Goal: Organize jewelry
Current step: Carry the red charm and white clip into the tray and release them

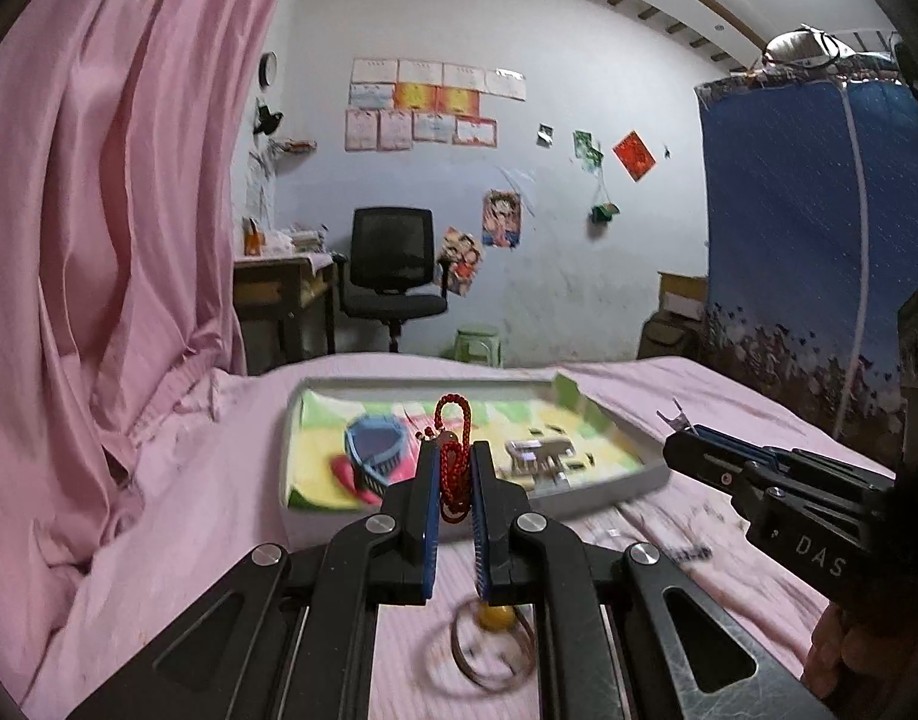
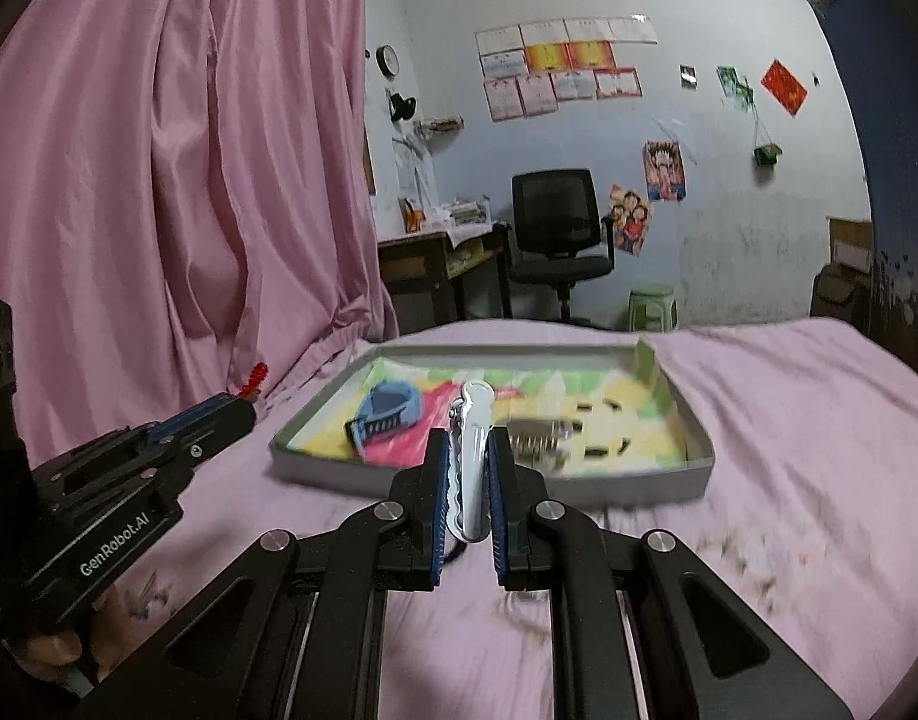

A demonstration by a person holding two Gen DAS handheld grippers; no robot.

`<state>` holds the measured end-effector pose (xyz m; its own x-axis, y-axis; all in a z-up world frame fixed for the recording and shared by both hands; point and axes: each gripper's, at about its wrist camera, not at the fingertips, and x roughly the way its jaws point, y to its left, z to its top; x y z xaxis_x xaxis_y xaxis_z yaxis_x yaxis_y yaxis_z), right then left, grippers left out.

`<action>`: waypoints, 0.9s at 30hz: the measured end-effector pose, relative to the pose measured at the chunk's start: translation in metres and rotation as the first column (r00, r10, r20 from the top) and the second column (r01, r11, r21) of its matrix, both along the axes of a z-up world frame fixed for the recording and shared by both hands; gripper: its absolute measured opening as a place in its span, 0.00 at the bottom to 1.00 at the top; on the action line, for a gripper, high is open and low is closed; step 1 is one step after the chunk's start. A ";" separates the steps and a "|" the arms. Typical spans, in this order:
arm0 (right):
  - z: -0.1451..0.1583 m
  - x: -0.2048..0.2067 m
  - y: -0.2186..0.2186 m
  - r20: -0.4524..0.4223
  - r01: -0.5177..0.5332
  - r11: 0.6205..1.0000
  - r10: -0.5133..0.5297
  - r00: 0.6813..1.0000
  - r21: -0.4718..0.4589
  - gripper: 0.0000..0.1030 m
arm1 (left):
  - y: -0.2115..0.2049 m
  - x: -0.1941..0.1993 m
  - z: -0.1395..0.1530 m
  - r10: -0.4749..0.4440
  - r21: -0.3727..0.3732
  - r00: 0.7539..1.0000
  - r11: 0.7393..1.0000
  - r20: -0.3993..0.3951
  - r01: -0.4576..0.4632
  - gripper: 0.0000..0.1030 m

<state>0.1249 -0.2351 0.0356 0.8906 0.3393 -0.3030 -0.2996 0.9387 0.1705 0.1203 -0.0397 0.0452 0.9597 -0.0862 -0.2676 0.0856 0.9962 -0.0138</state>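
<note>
pink curtain (image 1: pixel 99 192) left | black office chair (image 2: pixel 558 234) by desk (image 2: pixel 435 264) | green stool (image 2: pixel 652 305) | clock (image 2: pixel 388 60)

Tray (image 2: pixel 696 468) on the bed (image 2: pixel 819 420), ahead of both tongs. Clips (image 2: pixel 537 441) in the tray, right of a small basket (image 2: pixel 387 411). Chair (image 2: pixel 558 234) and desk (image 2: pixel 423 258) behind the bed, curtain (image 2: pixel 159 180) at left.

Tray (image 1: pixel 579 495) contents motion-blurred in both views: blue item (image 1: pixel 378 456) at its 9 o'clock, metallic piece (image 1: pixel 537 456) toward 3 o'clock, neither identifiable. Small dark specks (image 2: pixel 603 447) in the tray too smeared to tell. Ring with yellow bead (image 1: pixel 498 618) on bedsheet (image 1: pixel 189 510) partly hidden under left gripper (image 1: pixel 456 474). Red cord (image 1: pixel 453 456) lower end concealed between the pads. Right gripper (image 1: pixel 699 444) body cut off at 3 o'clock edge.
</note>
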 end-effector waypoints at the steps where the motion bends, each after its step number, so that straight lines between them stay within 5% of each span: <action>1: 0.001 0.005 0.001 0.006 0.003 1.000 -0.003 1.000 -0.003 0.11 | 0.000 0.003 0.001 0.005 0.001 1.000 1.000 0.006 -0.005 0.09; 17: 0.010 0.068 0.014 0.064 0.015 0.999 -0.012 0.998 -0.044 0.11 | 0.002 0.067 0.006 0.060 0.039 0.997 0.997 0.051 -0.063 0.09; 27: 0.002 0.107 0.010 0.019 0.019 0.999 -0.019 1.000 -0.045 0.11 | -0.001 0.113 -0.002 0.052 0.028 0.998 0.998 -0.022 -0.052 0.09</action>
